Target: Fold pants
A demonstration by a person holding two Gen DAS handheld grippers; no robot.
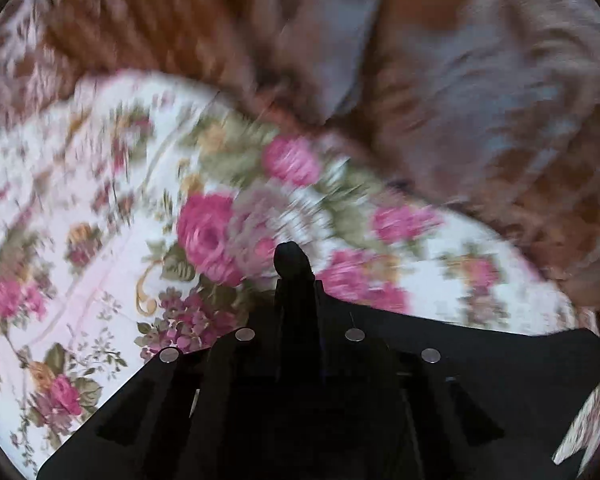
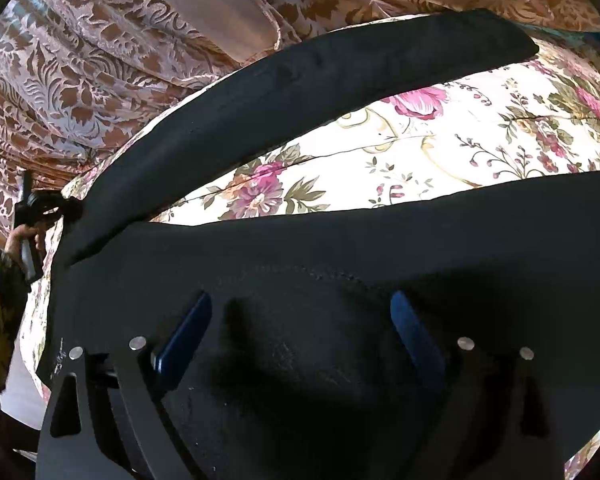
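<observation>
While the black pants (image 2: 300,240) lie spread on the floral bedspread (image 2: 460,136), one leg (image 2: 300,80) angled off toward the patterned curtain (image 2: 80,60), we note the right gripper (image 2: 300,320) low over the seat area, blue fingers (image 2: 188,328) spread wide with dark cloth between them but not pinched. In the blurred left wrist view, the left gripper (image 1: 294,256) has its fingers pressed together; whether they pinch fabric we cannot tell. A black edge of the pants (image 1: 480,344) lies just beside it. Risks, in our judgement: the right pads may close on one layer only, or catch the bedspread too. If the left holds nothing, the fold will drag crooked.
</observation>
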